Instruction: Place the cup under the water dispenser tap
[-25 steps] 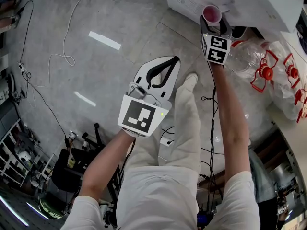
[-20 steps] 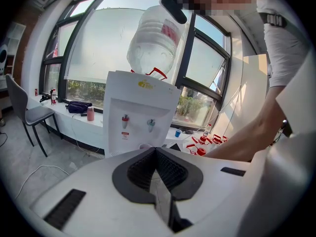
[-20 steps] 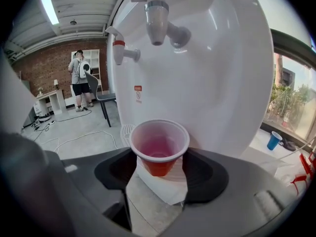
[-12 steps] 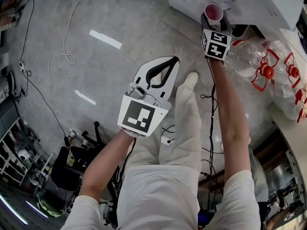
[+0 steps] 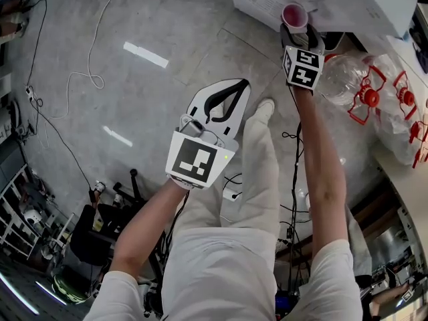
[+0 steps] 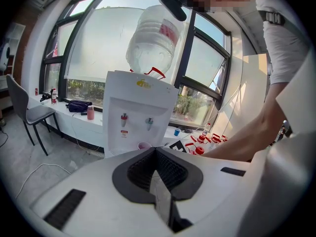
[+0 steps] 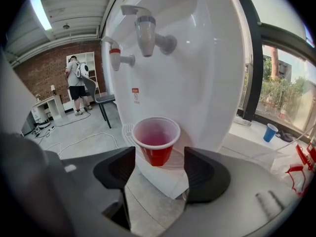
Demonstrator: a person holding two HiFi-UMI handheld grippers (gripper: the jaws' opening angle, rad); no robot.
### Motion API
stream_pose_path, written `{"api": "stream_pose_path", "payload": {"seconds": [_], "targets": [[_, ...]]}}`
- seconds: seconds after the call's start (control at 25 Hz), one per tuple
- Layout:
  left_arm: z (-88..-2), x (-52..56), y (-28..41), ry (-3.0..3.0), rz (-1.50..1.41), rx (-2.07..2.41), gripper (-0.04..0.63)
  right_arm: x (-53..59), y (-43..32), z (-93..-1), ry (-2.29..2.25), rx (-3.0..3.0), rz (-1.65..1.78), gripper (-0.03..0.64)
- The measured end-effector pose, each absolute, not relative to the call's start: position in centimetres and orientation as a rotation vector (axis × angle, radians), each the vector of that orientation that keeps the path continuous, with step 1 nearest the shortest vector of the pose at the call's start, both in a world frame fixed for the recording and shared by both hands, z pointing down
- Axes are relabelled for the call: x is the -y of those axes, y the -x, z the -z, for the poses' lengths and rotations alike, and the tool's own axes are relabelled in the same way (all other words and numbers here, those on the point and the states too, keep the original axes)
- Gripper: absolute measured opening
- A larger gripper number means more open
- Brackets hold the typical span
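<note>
A red cup [image 7: 155, 142] stands upright on the drip tray [image 7: 129, 130] of the white water dispenser [image 7: 207, 83], below its blue-grey tap [image 7: 146, 33]. A red tap [image 7: 115, 56] is to the left. My right gripper [image 7: 159, 158] reaches toward the cup. Its jaws are opening, with a dark pad on each side of the cup's base and a gap to both. In the head view the cup [image 5: 295, 15] sits just beyond the right gripper [image 5: 299, 31]. My left gripper [image 5: 241, 84] hangs back over the floor, shut and empty; its own view shows the cup [image 6: 144, 145] far off.
Clear water bottles with red handles [image 5: 348, 79] lie right of the dispenser. Cables [image 5: 93, 79] trail over the grey floor. A large bottle [image 6: 150, 38] tops the dispenser. A chair [image 7: 101, 100] and a person [image 7: 76, 85] are far behind, and a blue cup [image 7: 269, 131] sits on the sill.
The right gripper has tilted slightly at the dispenser while the cup keeps its spot. The left gripper has not moved.
</note>
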State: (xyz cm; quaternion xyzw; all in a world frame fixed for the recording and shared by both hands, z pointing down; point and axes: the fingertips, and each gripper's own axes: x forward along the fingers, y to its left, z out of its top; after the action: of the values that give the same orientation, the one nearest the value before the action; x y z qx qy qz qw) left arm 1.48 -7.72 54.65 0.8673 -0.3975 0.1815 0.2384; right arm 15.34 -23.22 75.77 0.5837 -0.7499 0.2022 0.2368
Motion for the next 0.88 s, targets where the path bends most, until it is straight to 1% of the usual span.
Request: {"api": "stream_pose_path", "payload": {"seconds": [0.32,0.44,0.52,0.6,0.88], "targets": [[-53.1,7.5,-2.1,-2.384,-0.473,1.102,0.006,21.3,-15.3,-72.3,-1.513,2.092,-0.477,0.305],[-52.1,7.4,-2.3,-2.392,-0.459,1.109,0.006,20.6,-15.3,-70.4,-1.492,2.11,-0.456,0.286],[-51.5,7.1,-2.4,-2.391,-0.458,1.109,0.006,20.1,-15.3,-68.9,-1.499,2.124,-0.458,0.249],[-50.8,6.9,-2.6,-2.391,-0.456,1.108,0.006,19.6,-15.3,-67.3,-1.514,2.135,-0.452,0.186],[-47.6,6.5,-3.2,-2.398,-0.43,1.113,0.006,17.8,-15.2,-61.2,-1.518,2.187,-0.442,0.059]]}}
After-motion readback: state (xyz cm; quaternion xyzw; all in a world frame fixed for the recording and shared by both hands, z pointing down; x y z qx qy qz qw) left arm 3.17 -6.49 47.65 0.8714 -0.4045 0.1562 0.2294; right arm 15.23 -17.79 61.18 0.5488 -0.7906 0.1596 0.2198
